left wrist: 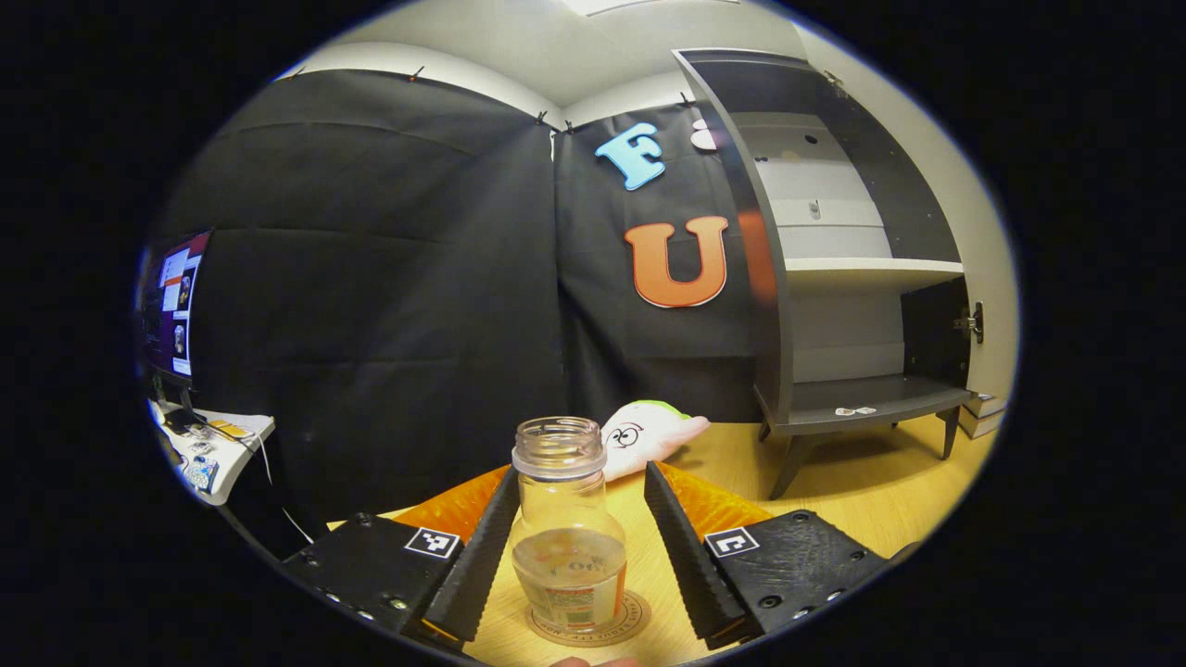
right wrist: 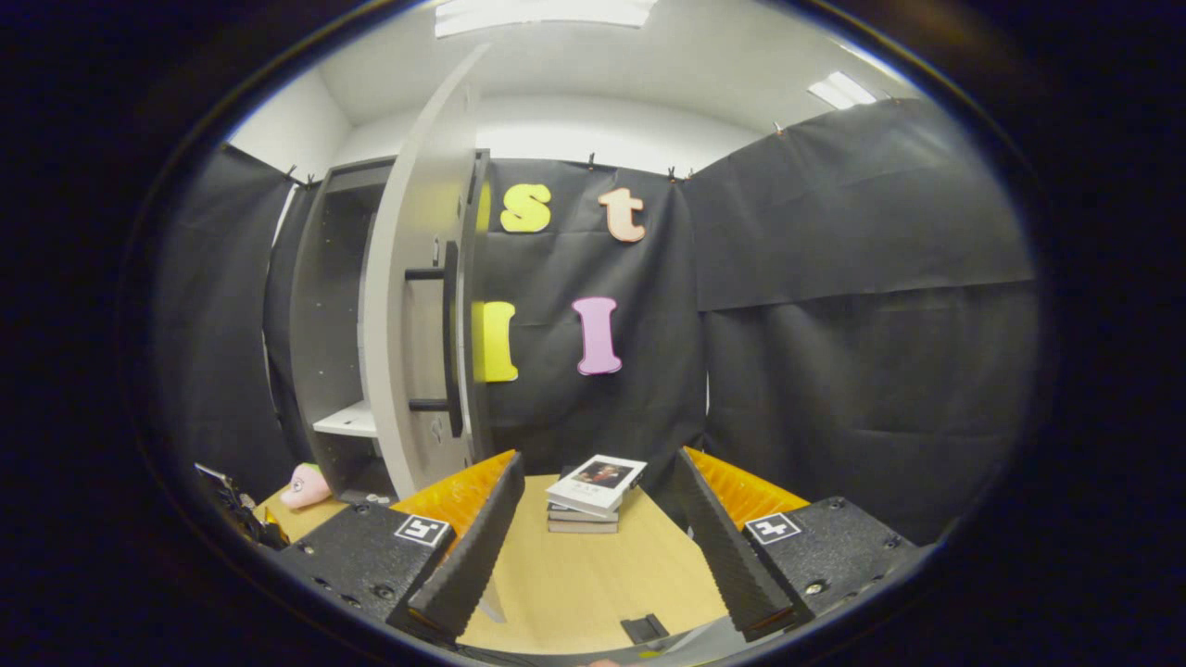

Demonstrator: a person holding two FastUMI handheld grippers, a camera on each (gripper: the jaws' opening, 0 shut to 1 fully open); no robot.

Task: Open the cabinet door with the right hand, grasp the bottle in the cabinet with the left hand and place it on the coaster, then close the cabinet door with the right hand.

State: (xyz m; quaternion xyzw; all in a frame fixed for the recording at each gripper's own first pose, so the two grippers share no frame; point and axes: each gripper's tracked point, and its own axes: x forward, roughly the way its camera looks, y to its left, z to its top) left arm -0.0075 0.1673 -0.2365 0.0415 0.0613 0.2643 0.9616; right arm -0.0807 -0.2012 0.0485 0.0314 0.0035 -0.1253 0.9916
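Clear glass bottle (left wrist: 567,523), label banded orange and white, seen on pale round coaster (left wrist: 632,619) ringed with dark print. Tabletop (left wrist: 862,500) light wood-grained. Behind bottle, white plush toy (left wrist: 649,432) marked with green top, pink tip, black cartoon eyes. Cabinet (left wrist: 834,278) dark grey, shelves white; door (right wrist: 408,306) pale grey, handle (right wrist: 451,338) black. Book stack (right wrist: 593,491) white-covered.

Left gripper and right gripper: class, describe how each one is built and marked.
The left gripper and the right gripper look alike: two long fingers with ribbed inner faces, mounted on black textured blocks with screws. Each block carries a small square black-and-white tag.
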